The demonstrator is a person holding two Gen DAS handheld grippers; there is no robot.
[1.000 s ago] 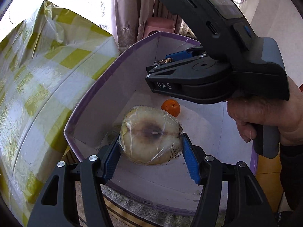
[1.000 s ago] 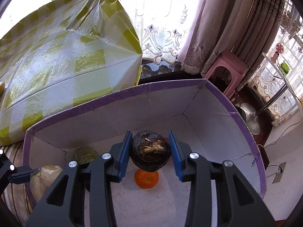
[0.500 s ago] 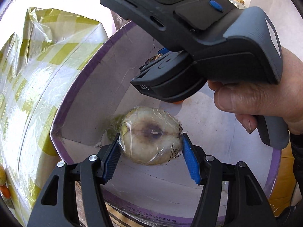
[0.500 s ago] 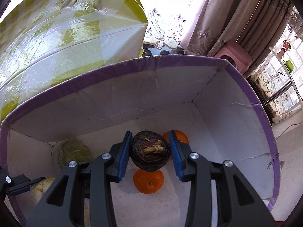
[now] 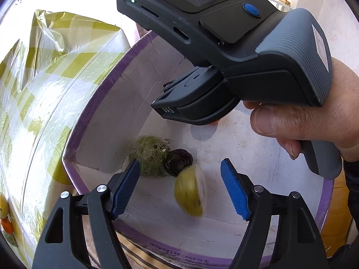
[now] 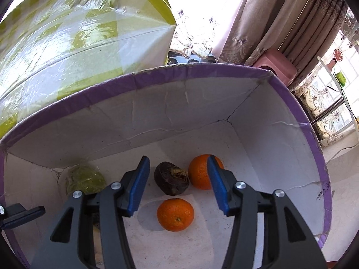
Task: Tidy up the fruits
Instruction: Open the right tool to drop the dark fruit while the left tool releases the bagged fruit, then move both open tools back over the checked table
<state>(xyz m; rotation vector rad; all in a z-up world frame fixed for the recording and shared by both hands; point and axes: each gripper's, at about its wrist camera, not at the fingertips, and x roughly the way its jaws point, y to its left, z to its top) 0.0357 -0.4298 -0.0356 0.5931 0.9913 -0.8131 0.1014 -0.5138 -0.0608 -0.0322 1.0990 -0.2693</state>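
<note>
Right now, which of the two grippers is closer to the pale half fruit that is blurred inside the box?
The left. The left gripper has just opened and the half fruit lies below its spread fingers. The right gripper, also just opened, hangs farther along the box, above the dark fruit.

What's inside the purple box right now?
Two oranges, a dark fruit, a wrapped green fruit and a blurred halved fruit. The tool bodies hide part of the floor.

Daylight from the window was strong and overexposed. Glare marked the checked plastic cover. Fisheye distortion curved edges; the halved fruit was motion-blurred.
</note>
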